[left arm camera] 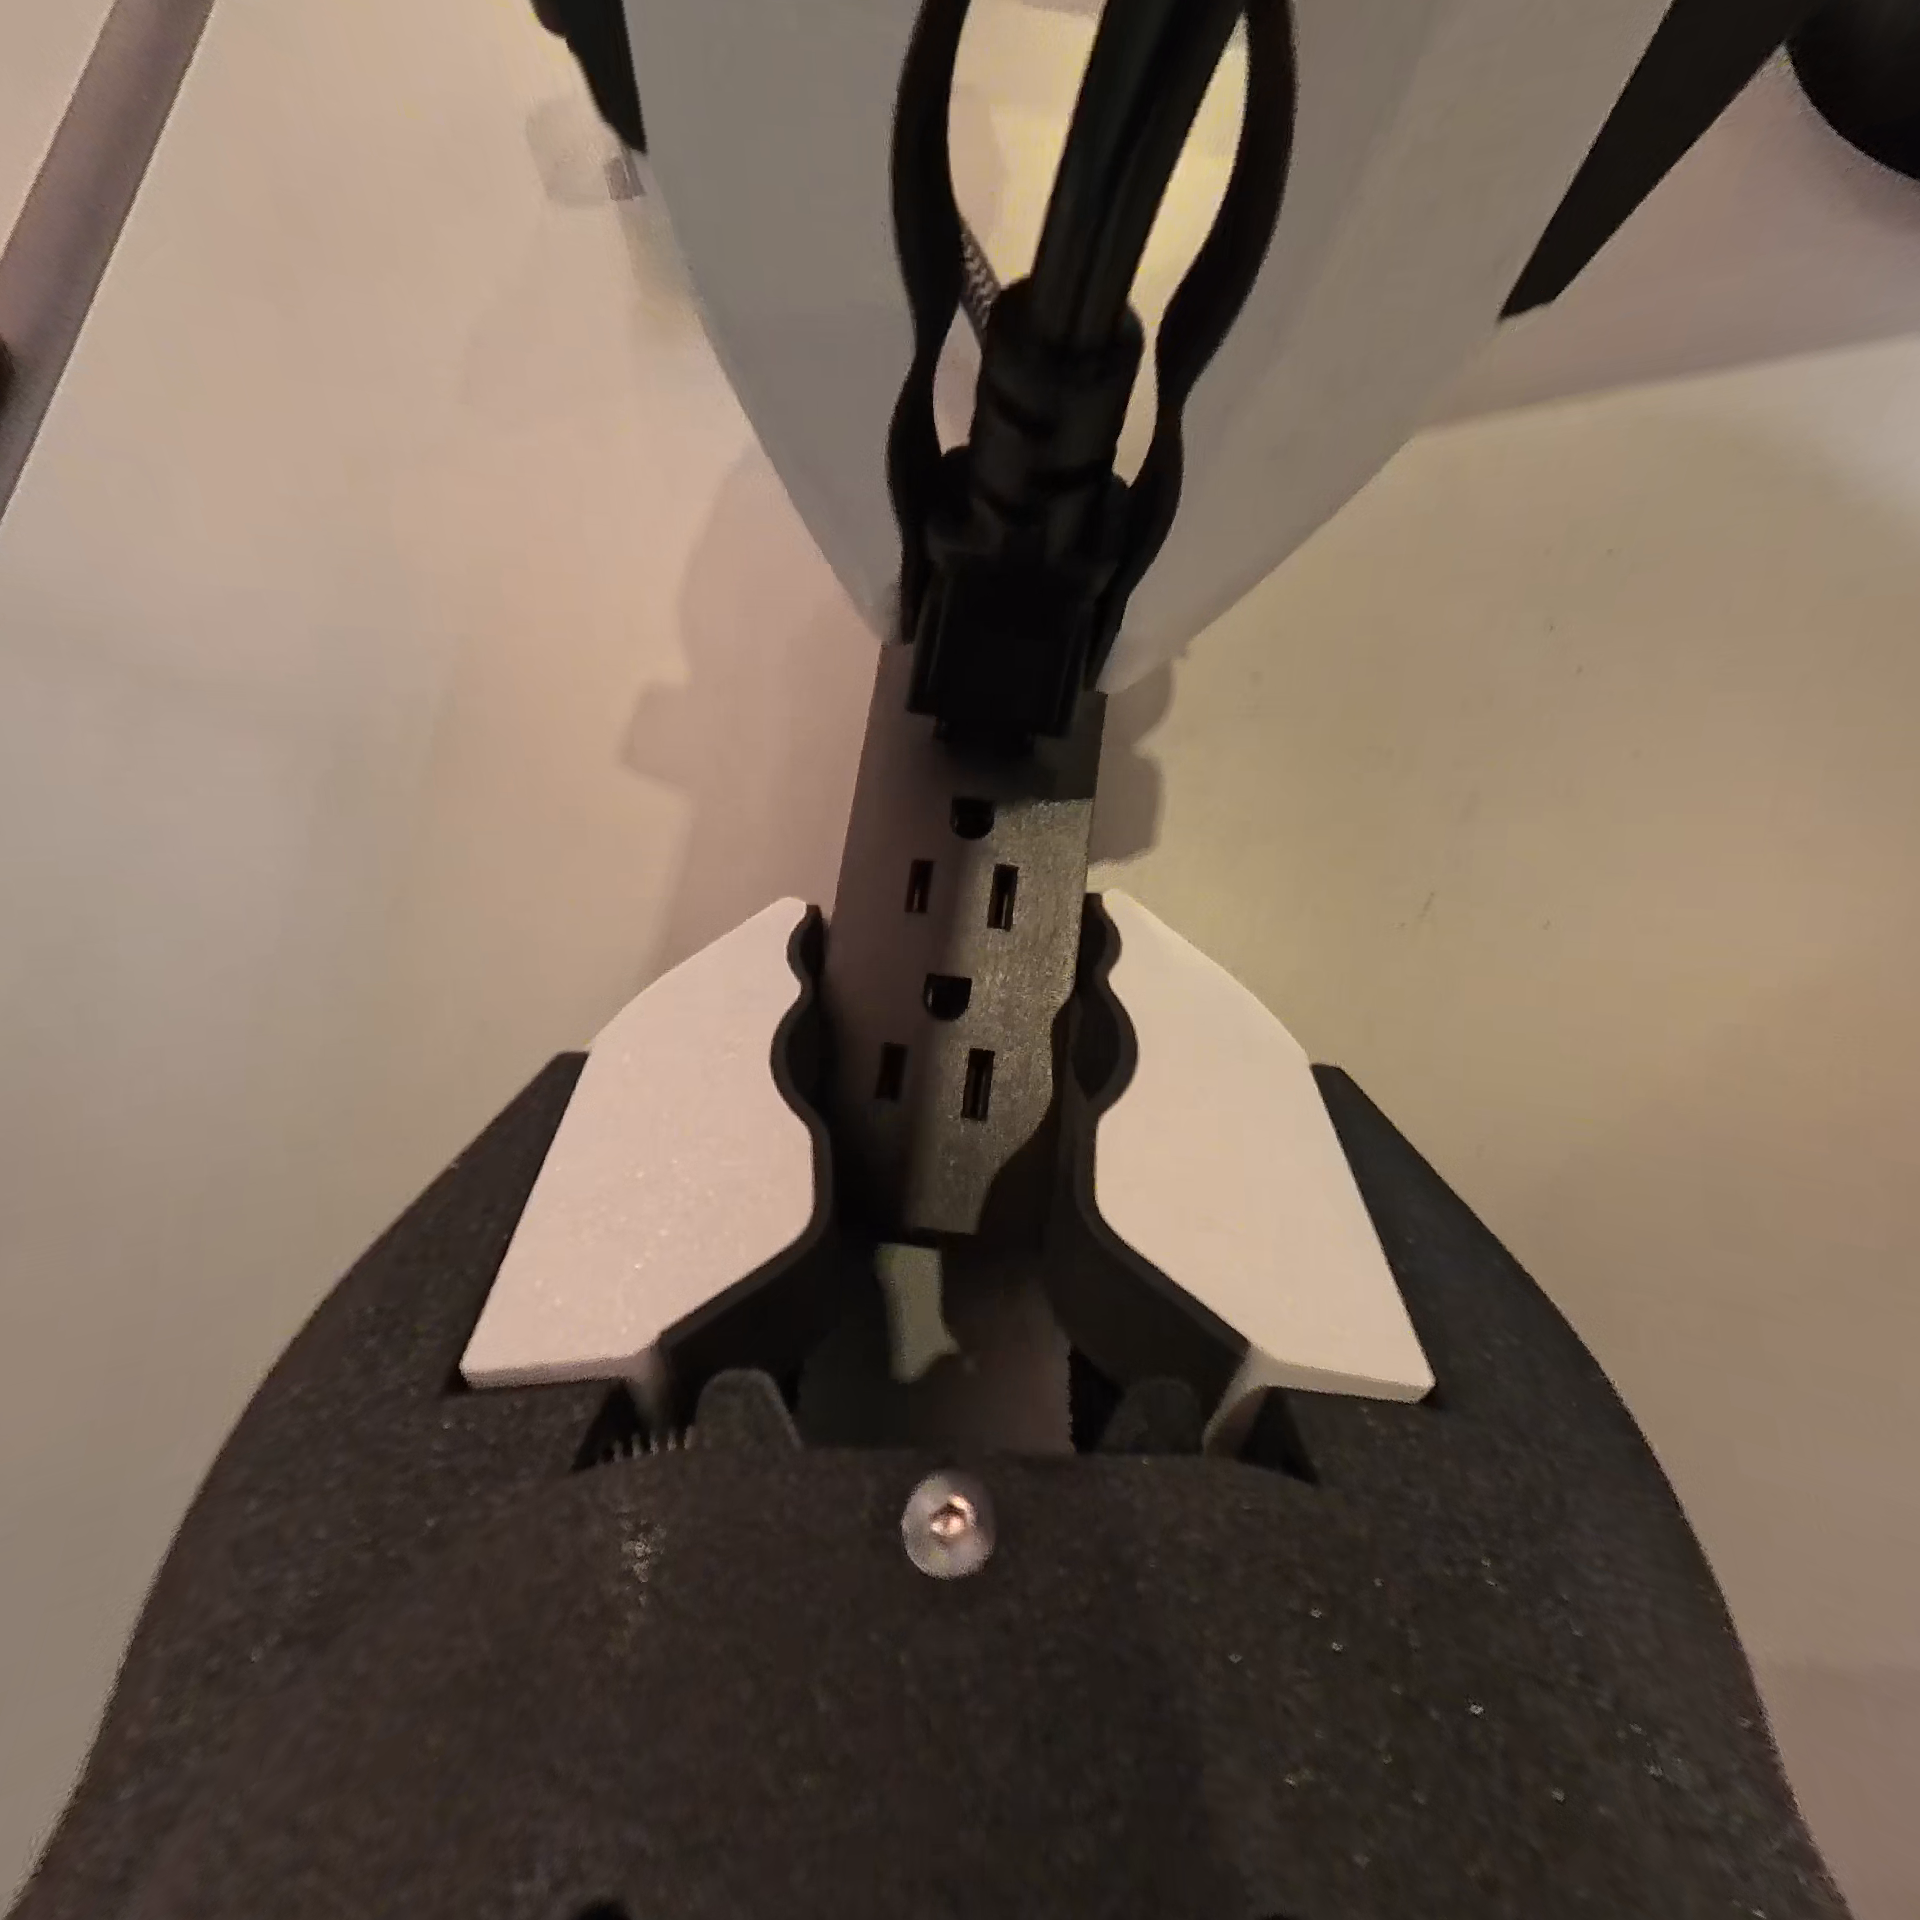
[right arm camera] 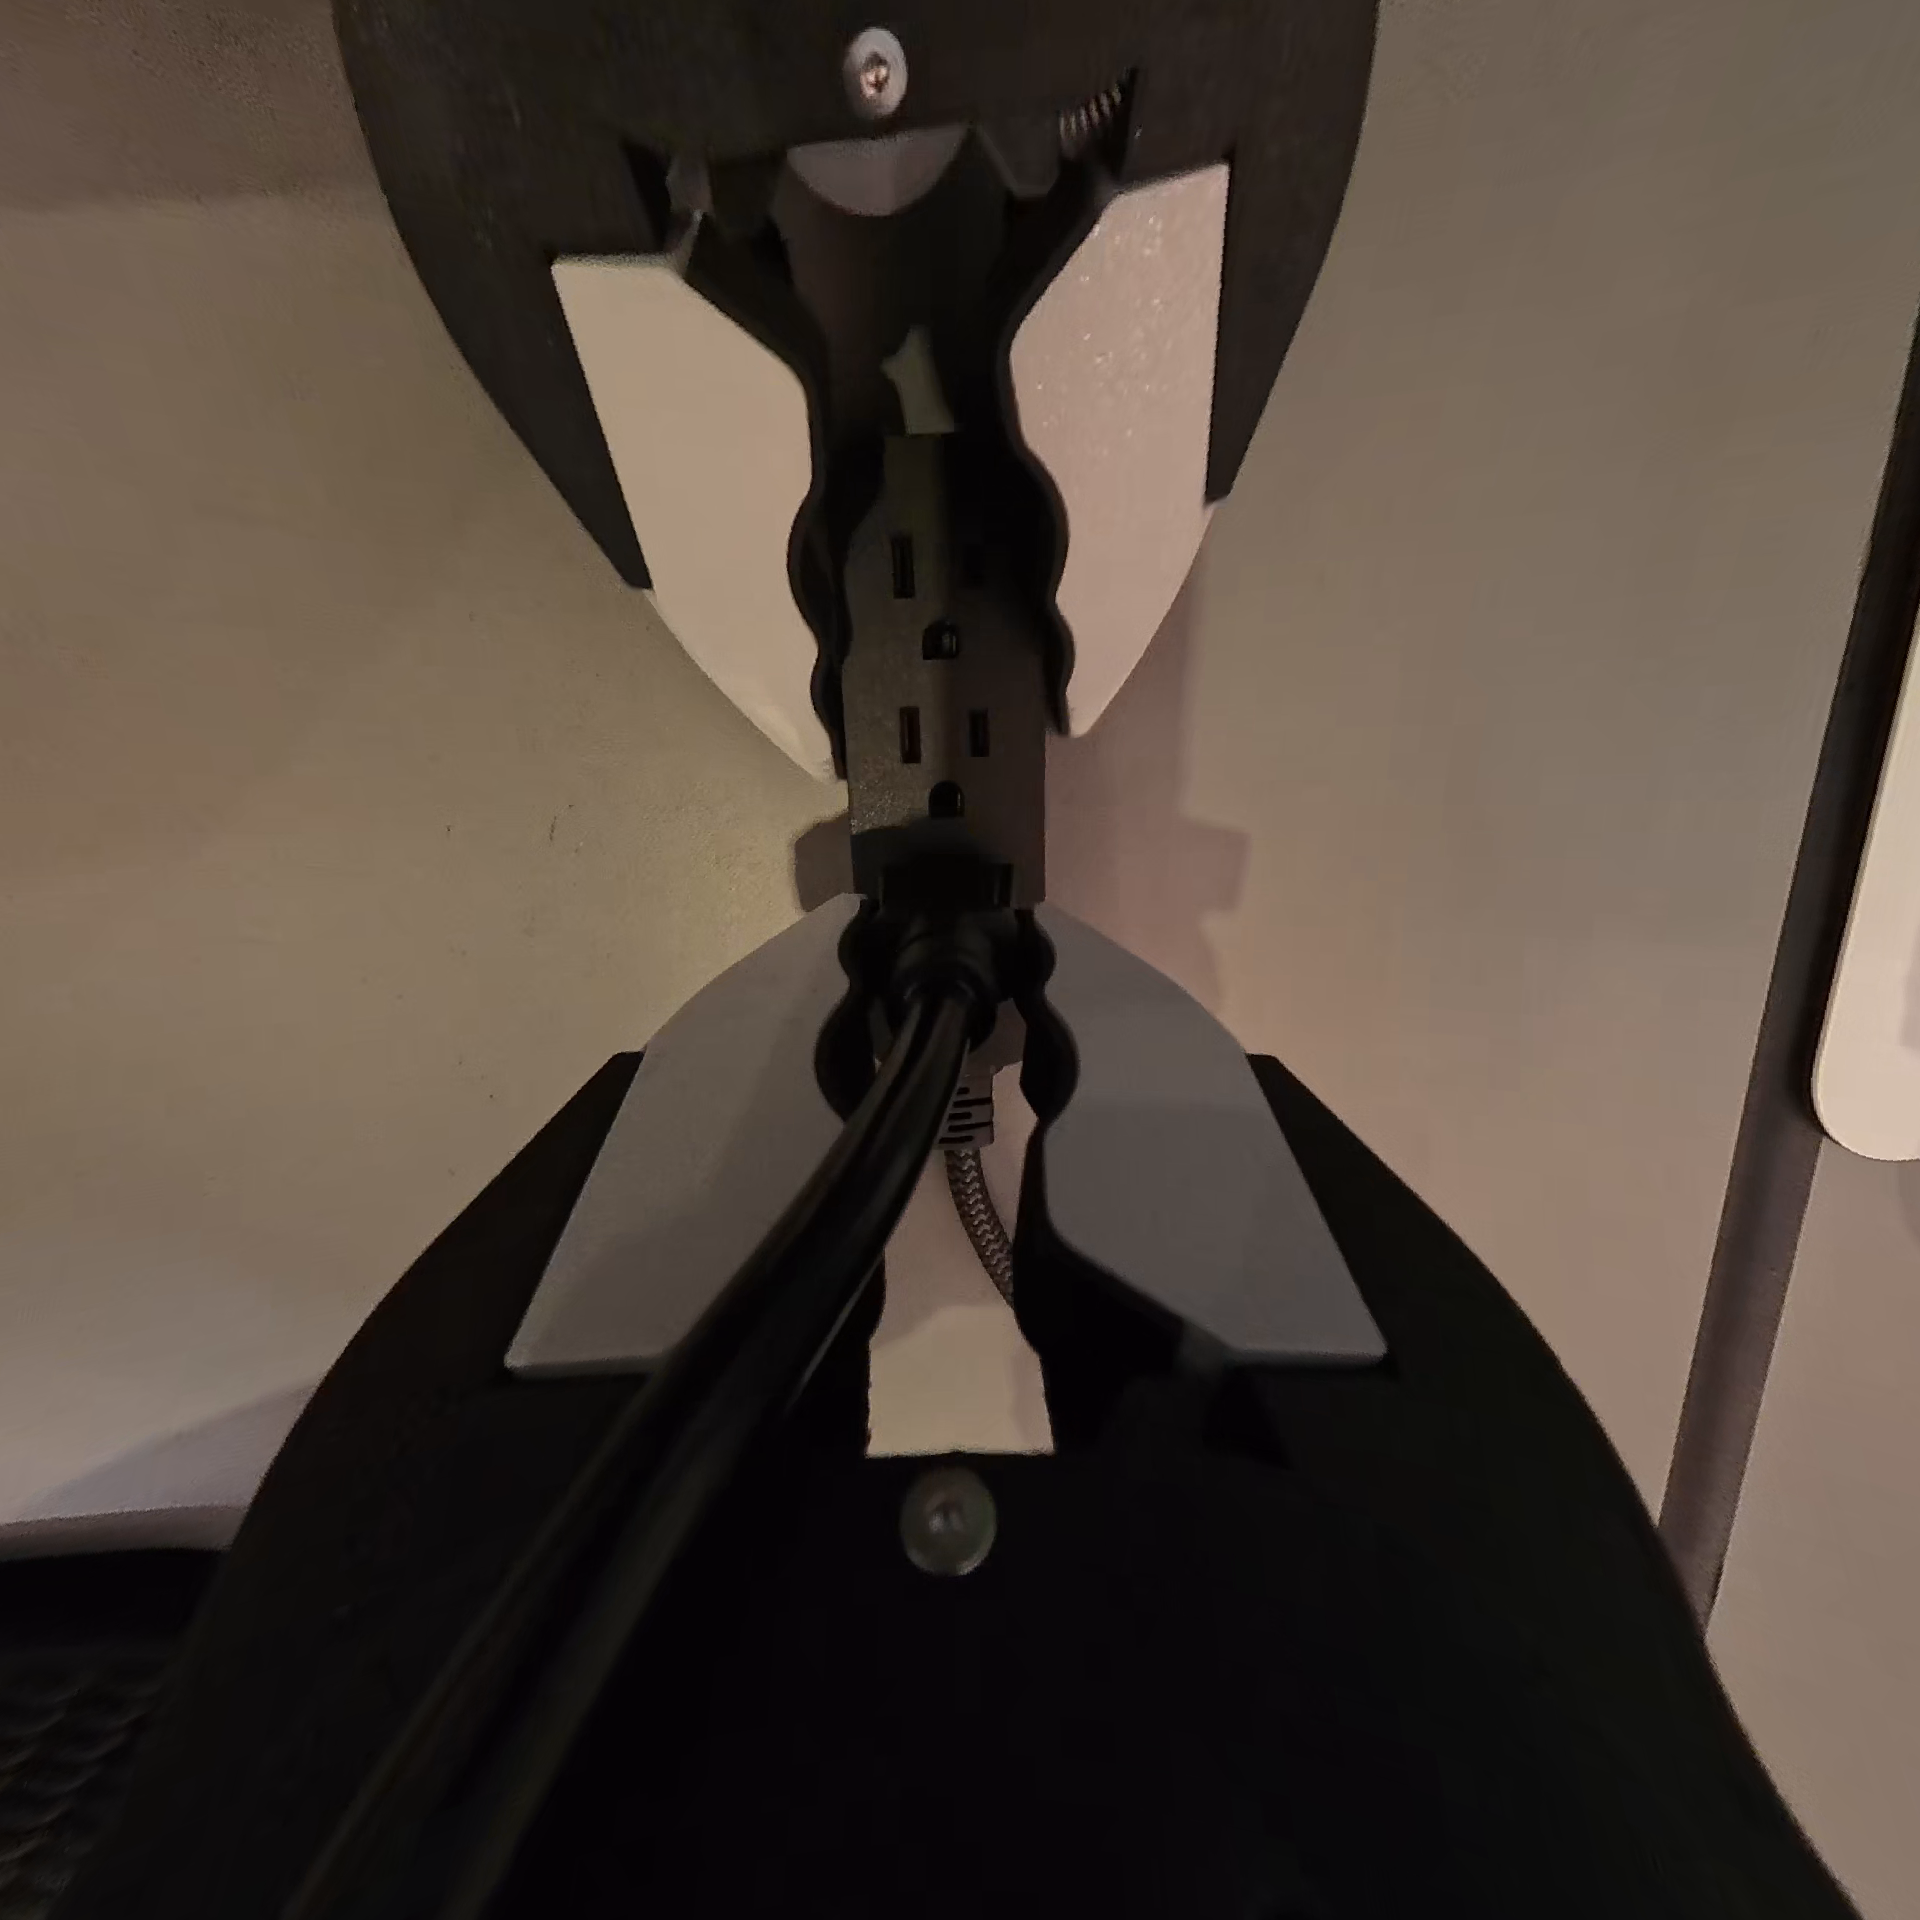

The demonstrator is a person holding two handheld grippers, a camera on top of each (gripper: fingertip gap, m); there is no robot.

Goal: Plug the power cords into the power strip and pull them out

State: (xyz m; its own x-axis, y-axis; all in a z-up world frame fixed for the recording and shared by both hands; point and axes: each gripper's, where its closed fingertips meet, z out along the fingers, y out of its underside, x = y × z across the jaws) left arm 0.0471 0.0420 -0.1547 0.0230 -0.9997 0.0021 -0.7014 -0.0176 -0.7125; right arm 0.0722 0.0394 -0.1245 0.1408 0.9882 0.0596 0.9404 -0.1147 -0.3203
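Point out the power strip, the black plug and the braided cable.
power strip [left arm camera: 961, 997], left wrist view, socket face.
black plug [left arm camera: 997, 665], left wrist view, plug body.
braided cable [right arm camera: 961, 1195], right wrist view, woven sheath.

I am counting one dark power strip [left arm camera: 961, 997] showing two free outlets, one black plug [left arm camera: 992, 644] seated in it, two black power cords [right arm camera: 790, 1195] and one braided grey cable [right arm camera: 961, 1195] trailing off, and two grippers, left gripper [left arm camera: 951, 1039] and right gripper [right arm camera: 951, 997].
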